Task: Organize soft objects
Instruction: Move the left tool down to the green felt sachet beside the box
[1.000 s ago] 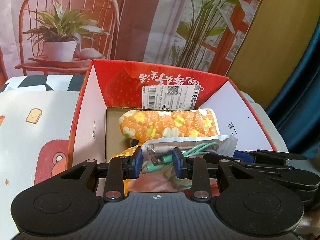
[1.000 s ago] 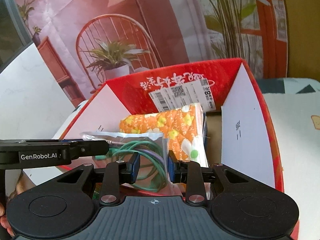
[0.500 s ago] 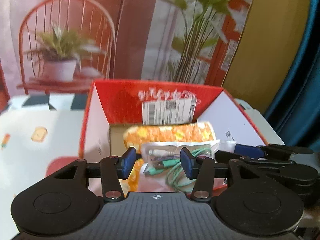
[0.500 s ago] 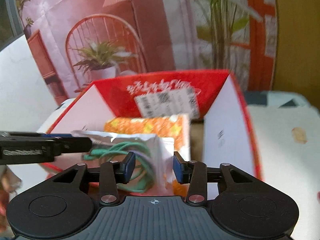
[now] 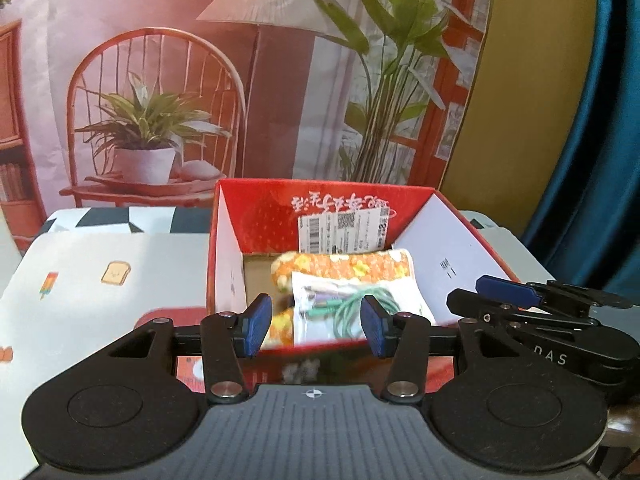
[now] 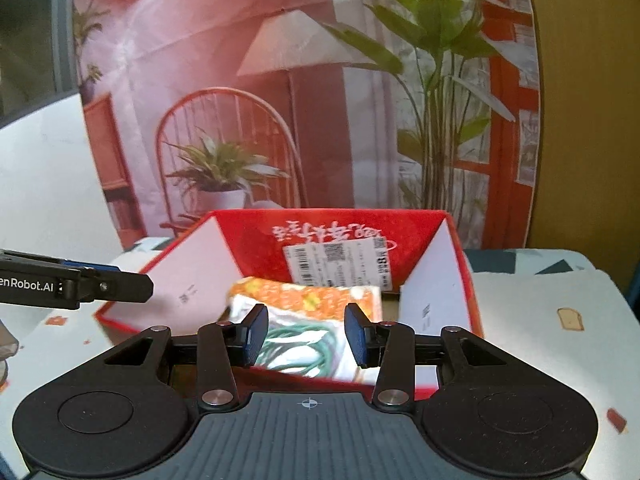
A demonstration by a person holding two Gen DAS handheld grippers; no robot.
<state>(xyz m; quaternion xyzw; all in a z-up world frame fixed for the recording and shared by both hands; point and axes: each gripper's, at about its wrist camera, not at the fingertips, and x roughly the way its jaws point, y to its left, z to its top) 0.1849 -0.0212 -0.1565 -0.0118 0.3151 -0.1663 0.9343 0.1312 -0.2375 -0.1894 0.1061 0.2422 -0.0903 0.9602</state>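
Observation:
A red cardboard box stands open on the table. Inside it lies an orange flowered cloth roll, and on top of that a clear bag of green cables. My left gripper hovers open in front of the box's near wall, nothing between its blue pads. My right gripper is likewise open and empty, drawn back from the bag. In the left wrist view the right gripper shows at the right edge; in the right wrist view the left gripper shows at the left.
A white tablecloth with small food prints covers the table on both sides of the box. A printed backdrop of a chair and plants hangs right behind the box. A blue curtain is at the far right.
Both grippers let go of the cable bag, opened, and pulled back and up from the box. The bag now rests on the orange cloth inside the box.

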